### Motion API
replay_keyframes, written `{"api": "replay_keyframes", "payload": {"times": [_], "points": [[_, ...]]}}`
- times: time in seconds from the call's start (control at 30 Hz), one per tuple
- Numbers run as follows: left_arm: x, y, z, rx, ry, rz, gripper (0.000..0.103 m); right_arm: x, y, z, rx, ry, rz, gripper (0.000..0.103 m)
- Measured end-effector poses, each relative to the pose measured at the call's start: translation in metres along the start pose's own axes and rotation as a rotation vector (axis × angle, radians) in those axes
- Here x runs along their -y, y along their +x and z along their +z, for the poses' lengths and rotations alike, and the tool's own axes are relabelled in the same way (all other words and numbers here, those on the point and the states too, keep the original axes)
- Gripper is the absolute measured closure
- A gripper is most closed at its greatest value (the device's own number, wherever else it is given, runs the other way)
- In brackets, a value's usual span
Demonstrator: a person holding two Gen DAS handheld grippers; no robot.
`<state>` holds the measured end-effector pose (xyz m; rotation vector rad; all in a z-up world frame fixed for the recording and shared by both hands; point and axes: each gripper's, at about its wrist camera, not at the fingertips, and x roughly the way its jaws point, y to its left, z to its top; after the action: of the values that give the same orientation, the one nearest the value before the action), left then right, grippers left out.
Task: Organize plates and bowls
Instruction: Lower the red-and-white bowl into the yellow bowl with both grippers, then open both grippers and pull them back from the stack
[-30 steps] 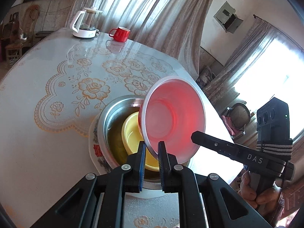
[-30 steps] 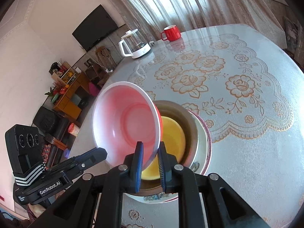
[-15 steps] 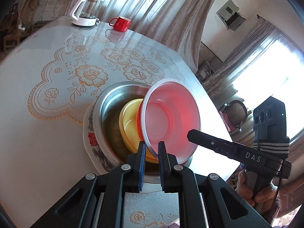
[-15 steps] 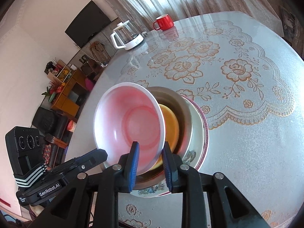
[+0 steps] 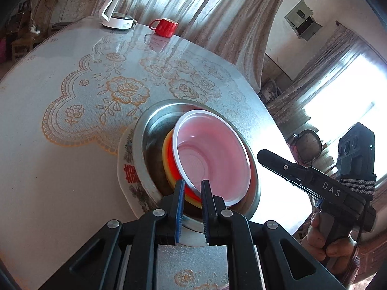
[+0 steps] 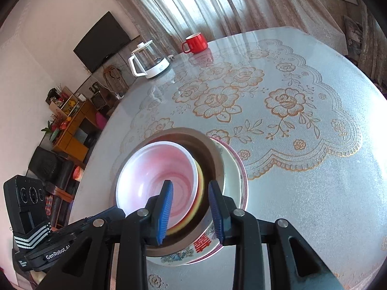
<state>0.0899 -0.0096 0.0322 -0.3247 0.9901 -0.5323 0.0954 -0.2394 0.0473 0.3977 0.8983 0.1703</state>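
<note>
A red bowl with a white inside (image 5: 212, 159) sits in a yellow bowl (image 5: 167, 154), inside a steel bowl (image 5: 154, 125), on a white patterned plate (image 5: 125, 166). My left gripper (image 5: 192, 193) has its jaws slightly parted around the red bowl's near rim. In the right wrist view, the red bowl (image 6: 154, 176) lies in the same stack of yellow bowl (image 6: 199, 186), steel bowl (image 6: 210, 154) and plate (image 6: 233, 169). My right gripper (image 6: 191, 193) is open, straddling the red and yellow bowls' rims. The right gripper also shows at the right of the left wrist view (image 5: 263, 153).
The round table (image 6: 314, 181) has a lace-pattern cover. A red mug (image 6: 196, 43) and a glass kettle on a white base (image 6: 150, 60) stand at its far side. Curtains hang behind. The stack is near the table's edge (image 5: 285, 145).
The red bowl went from tilted and raised to lying down in the yellow bowl. My right gripper opened and let go of it. My left gripper's jaws have loosened slightly.
</note>
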Motion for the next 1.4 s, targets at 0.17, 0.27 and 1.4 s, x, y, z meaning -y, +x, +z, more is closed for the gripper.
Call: {"api": "replay_keyframes", "payload": {"times": [0.17, 0.27, 1.4], "points": [[-0.002, 0.004, 0.001, 0.006, 0.010, 0.016, 0.091, -0.016, 0.009, 0.000, 0.015, -0.083, -0.033, 0.073], [-0.001, 0.004, 0.000, 0.016, 0.023, 0.029, 0.089, -0.019, 0.019, -0.004, -0.006, -0.103, -0.049, 0.073], [-0.001, -0.027, -0.028, 0.314, 0.144, 0.424, 0.020, -0.064, -0.012, -0.063, 0.263, -0.236, -0.280, 0.061]]}}
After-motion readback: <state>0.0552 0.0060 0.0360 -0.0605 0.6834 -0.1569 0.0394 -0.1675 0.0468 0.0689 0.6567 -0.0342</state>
